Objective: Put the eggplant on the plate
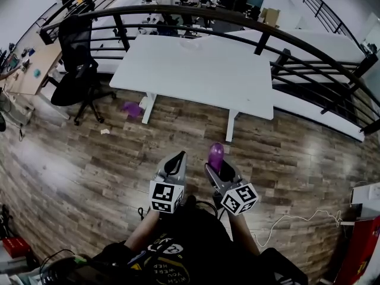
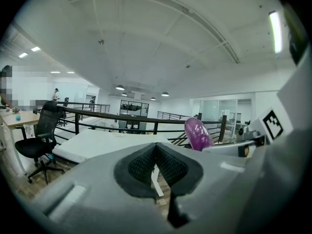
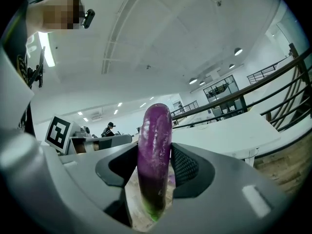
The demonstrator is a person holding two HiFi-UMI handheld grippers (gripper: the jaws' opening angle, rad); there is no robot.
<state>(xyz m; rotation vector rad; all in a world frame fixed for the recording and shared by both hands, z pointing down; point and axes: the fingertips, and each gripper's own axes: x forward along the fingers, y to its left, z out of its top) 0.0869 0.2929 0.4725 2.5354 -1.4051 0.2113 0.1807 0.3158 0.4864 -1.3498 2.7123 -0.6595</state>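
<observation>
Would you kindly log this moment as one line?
right gripper: shut on glossy purple eggplant | left gripper: shut, empty | white table: ahead

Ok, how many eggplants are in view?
1. The eggplant stands upright, clamped in the right tongs. A purple thing on the floor by the white table is too small to identify.

I stood on a brown wood-plank floor (image 1: pixel 89 177), facing a long white worktop (image 1: pixel 202 70). A curved black railing (image 1: pixel 237 18) ran behind it, and a black office chair (image 1: pixel 74 40) sat near its left end. Overhead, the white ceiling (image 2: pixel 146 43) carried round lights and a bright strip light (image 2: pixel 275 30).
</observation>
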